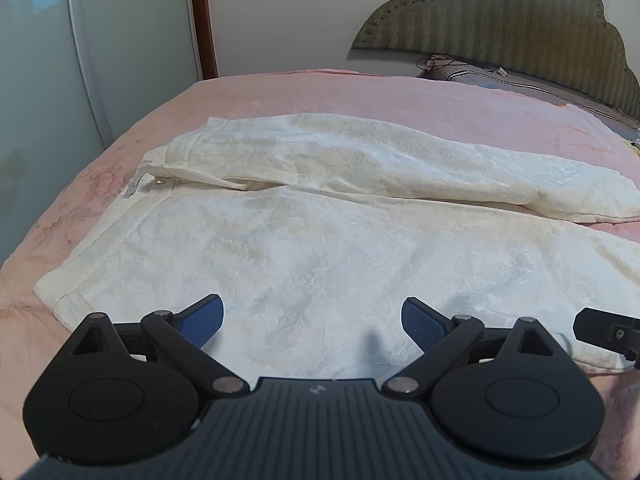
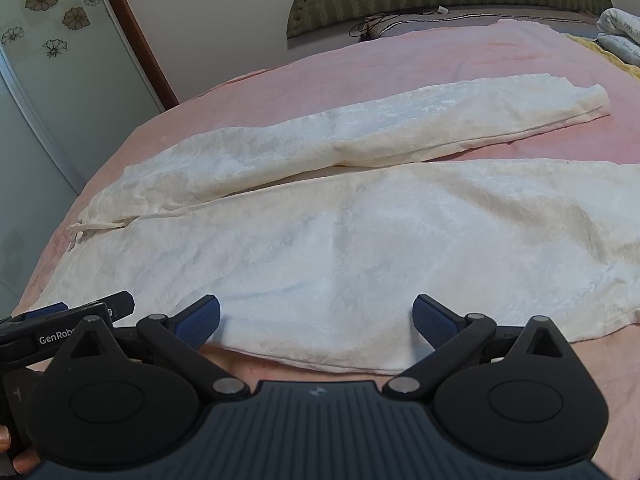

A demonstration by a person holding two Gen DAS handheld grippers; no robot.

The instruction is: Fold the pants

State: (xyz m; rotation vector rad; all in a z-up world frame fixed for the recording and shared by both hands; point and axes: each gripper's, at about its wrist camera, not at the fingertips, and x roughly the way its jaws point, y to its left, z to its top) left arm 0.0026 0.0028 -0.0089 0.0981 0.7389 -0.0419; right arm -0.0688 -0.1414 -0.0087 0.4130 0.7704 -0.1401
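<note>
The left hand-held gripper point(image 1: 312, 316) is held low and level over the near edge of the bed, pointing toward 12 o'clock along the pants, its 2 blue-padded fingers point(image 1: 204, 320) spread wide with nothing between them. It hovers just above the cream fabric near the waistband end. At 3 o'clock in its view, the black tip of the right hand-held gripper point(image 1: 600, 330) pokes in, just beside it.

The right hand-held gripper point(image 2: 316, 316) takes the same pose: level, aimed toward 12 o'clock, jaws wide apart and empty, its pads point(image 2: 434, 320) over the near hem-side edge of the fabric. At 9 o'clock in its view the left tool shows side-on, and at 8 o'clock the fingertips of a hand point(image 2: 16, 452) wrap its handle.

The pants point(image 2: 320, 240), cream with a faint woven pattern, lie flat and unfolded across the pink bedspread point(image 2: 360, 64). The waistband point(image 1: 132, 184) sits toward 9 o'clock, and the 2 legs run out toward 3 o'clock, the far leg narrowing to a cuff point(image 2: 600, 104) around 1 o'clock.

Beyond the bed, an olive quilted headboard point(image 1: 520, 24) stands at 1 o'clock, and a pale wardrobe door point(image 2: 60, 60) with flower decals fills 10 o'clock.
</note>
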